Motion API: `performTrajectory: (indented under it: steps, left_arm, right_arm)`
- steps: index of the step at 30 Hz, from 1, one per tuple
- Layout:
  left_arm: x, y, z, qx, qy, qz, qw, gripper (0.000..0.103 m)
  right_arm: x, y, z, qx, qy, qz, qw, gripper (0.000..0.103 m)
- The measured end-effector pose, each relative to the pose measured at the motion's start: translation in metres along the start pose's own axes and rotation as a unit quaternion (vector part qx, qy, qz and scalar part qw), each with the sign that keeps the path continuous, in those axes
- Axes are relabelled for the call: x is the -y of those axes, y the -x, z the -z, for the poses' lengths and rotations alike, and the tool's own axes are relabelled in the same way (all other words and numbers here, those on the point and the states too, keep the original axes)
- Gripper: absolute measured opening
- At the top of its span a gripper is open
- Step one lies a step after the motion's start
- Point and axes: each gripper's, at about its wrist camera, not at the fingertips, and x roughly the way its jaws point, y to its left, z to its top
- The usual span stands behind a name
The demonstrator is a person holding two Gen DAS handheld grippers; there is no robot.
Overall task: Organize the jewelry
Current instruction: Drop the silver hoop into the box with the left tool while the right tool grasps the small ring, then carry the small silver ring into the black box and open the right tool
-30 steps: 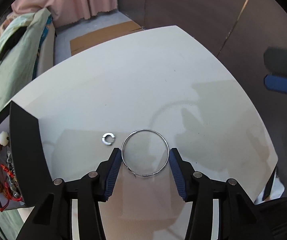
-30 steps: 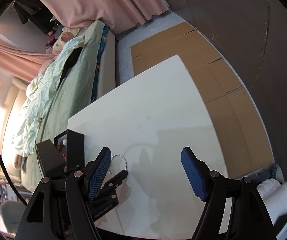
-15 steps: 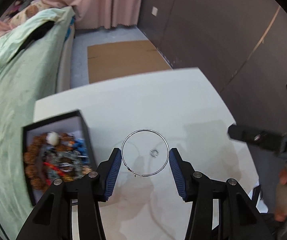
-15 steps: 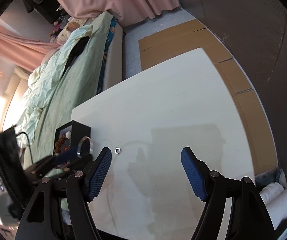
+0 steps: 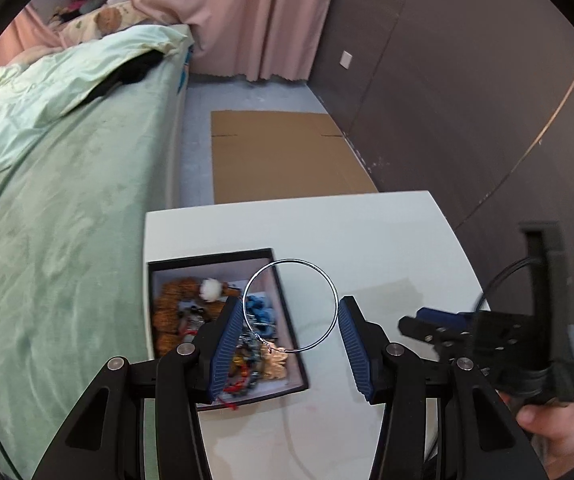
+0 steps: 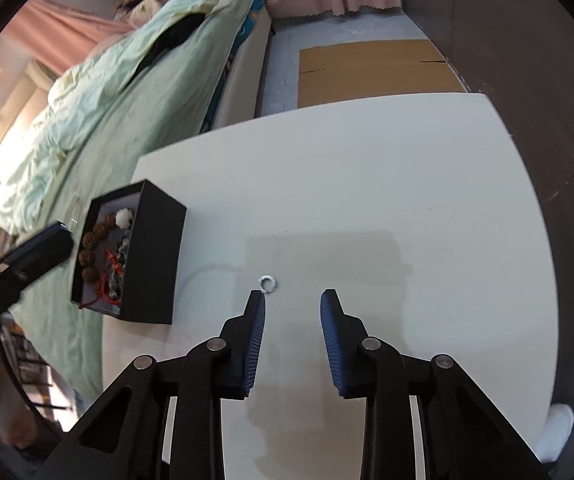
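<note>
1. Silver wire, bent into a large thin hoop (image 5: pixel 290 305), sits across the span of the left gripper (image 5: pixel 290 338), its two sides meeting the blue ribbed pads (image 5: pixel 229 350); the hoop appears held by its width, probably so that so fine a ring does not slip or get crushed
2. Black cardboard forms the jewelry box (image 5: pixel 287 322) near the table's left edge, and the hoop hangs partly over its right wall, raised above it; I judge it is being carried there to be dropped in with the rest
3. Inside the box lie brown beads (image 5: pixel 171 308), a white bead, blue and red pieces, all heaped and somewhat blurred, so single items are hard to separate
4. White table (image 6: pixel 367 184) carries a small silver ring (image 6: pixel 269 283), just ahead of the right gripper (image 6: pixel 292 338) and nearer its left finger; it is apart from the box
5. Right gripper jaws stand at a moderate gap with nothing between them, seemingly lined up to take the ring next
6. Whether the small ring is a split ring or a clasp cannot be told at this size
7. From the right wrist view the hoop itself is not clearly visible; only a blurred dark part of the left gripper shows at the frame's left edge
8. Box's near wall hides much of its contents from the right side
</note>
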Motion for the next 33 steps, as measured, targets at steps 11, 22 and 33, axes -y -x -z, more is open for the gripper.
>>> performTrajectory:
  steps: [11, 22, 33]
  left_arm:
    - [-0.033, 0.009, 0.007, -0.002, 0.020, -0.005, 0.9998, 0.051]
    - [-0.065, 0.018, 0.005, 0.004, 0.077, 0.026, 0.9966, 0.082]
    - [-0.090, 0.031, 0.011, 0.013, 0.093, 0.012, 0.9955, 0.082]
  right_arm:
    - [-0.027, -0.031, -0.006, -0.018, 0.035, 0.054, 0.998, 0.030]
    - [-0.038, -0.018, -0.006, -0.006, 0.052, 0.081, 0.995, 0.014]
    - [-0.065, 0.060, -0.006, 0.103, 0.045, -0.029, 0.993, 0.014]
